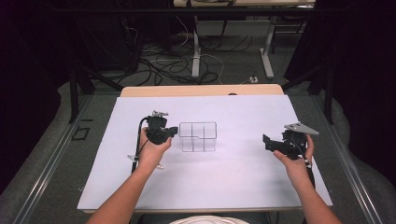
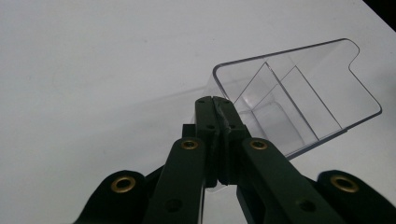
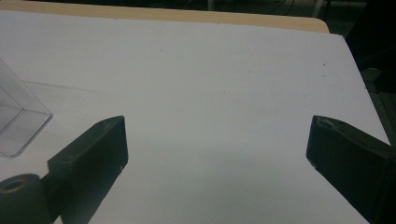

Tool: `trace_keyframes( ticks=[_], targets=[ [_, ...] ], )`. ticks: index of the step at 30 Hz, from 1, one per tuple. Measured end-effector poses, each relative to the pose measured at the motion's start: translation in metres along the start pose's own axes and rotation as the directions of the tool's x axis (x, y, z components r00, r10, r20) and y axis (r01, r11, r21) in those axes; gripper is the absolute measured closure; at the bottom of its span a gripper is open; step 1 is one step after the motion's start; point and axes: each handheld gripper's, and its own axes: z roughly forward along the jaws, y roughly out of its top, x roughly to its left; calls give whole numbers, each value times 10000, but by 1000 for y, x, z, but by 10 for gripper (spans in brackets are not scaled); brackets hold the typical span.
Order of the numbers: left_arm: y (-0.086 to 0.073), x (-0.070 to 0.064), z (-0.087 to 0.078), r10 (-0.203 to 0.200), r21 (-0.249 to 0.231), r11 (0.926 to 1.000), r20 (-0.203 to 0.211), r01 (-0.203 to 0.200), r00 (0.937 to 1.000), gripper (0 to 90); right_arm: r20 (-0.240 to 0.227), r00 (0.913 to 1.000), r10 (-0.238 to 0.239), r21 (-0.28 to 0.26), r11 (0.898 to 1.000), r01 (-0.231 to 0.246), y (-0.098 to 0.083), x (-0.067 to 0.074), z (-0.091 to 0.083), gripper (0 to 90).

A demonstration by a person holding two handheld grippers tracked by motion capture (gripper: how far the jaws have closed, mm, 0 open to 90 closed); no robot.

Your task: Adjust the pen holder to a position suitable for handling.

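A clear plastic organiser box (image 1: 198, 136) with several compartments stands on the white tabletop (image 1: 219, 186), left of centre. My left gripper (image 1: 175, 132) is at the box's left side. In the left gripper view its jaws (image 2: 213, 100) are pressed together over the near wall of the box (image 2: 299, 93), and clear plastic shows between the arms lower down. My right gripper (image 1: 267, 141) is held above the table to the right, well apart from the box. In the right gripper view it (image 3: 217, 135) stands wide open with bare table between its jaws, and a corner of the box (image 3: 14, 126) shows at far left.
A wooden strip (image 1: 201, 90) runs along the table's far edge, also seen in the right gripper view (image 3: 187, 16). Beyond it are table legs and cables on the floor (image 1: 187, 65). A person's forearms reach in from the bottom edge.
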Motion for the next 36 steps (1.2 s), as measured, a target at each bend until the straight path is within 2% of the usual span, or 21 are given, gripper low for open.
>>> trace_keyframes(
  ticks=[4, 8, 11, 13, 17, 18, 20, 22, 26, 27, 31, 34, 36],
  targets=[
    [0, 5, -8, 160, -290, 9995, 51, -158, 9999, 827, 28, 10000, 18, 37, 10000, -18, 1, 0, -1, 52],
    [0, 12, -17, 498, -554, 9973, 101, -492, 9987, 726, -18, 10000, 1, 2, 10000, -1, 1, 1, -1, 52],
    [-2, 18, -24, 712, -733, 9948, -26, -712, 9975, 647, -9, 10000, -19, -33, 10000, 19, 2, 1, -2, 52],
    [-3, 22, -28, 668, -912, 9935, -129, -677, 9977, 601, 9, 10000, -33, -54, 10000, 33, 2, 1, -3, 52],
    [-3, 32, -36, 853, -1250, 9882, -343, -890, 9958, 487, -8, 10000, -25, -70, 10000, 24, 3, 2, -3, 52],
    [-3, 35, -39, 1000, -1180, 9876, -329, -1032, 9944, 463, 23, 10000, -17, -86, 10000, 17, 3, 3, -3, 52],
    [-5, 37, -43, 891, -1434, 9854, -254, -918, 9957, 421, -27, 9999, -108, -86, 9999, 108, 4, 3, -4, 52],
    [-9, 41, -47, 969, -1667, 9809, -265, -1000, 9949, 380, -46, 9999, -122, -115, 9999, 121, 4, 5, -5, 52],
    [-17, 48, -56, 841, -1639, 9824, -367, -890, 9958, 316, -179, 9994, -310, -164, 9994, 307, 5, 7, -5, 52],
    [-19, 50, -58, 712, -1668, 9831, -350, -760, 9969, 306, -154, 9994, -316, -207, 9993, 313, 5, 8, -5, 52],
    [-26, 61, -68, 449, -1918, 9800, -501, -538, 9977, 233, -264, 9980, -577, -197, 9982, 572, 7, 11, -7, 52],
    [-31, 70, -74, 387, -2004, 9784, -654, -511, 9971, 168, -383, 9974, -617, -204, 9979, 610, 8, 14, -8, 52],
    [-34, 75, -76, 275, -2011, 9787, -715, -414, 9971, 156, -561, 9965, -625, -139, 9980, 618, 8, 16, -7, 53]
  ],
)
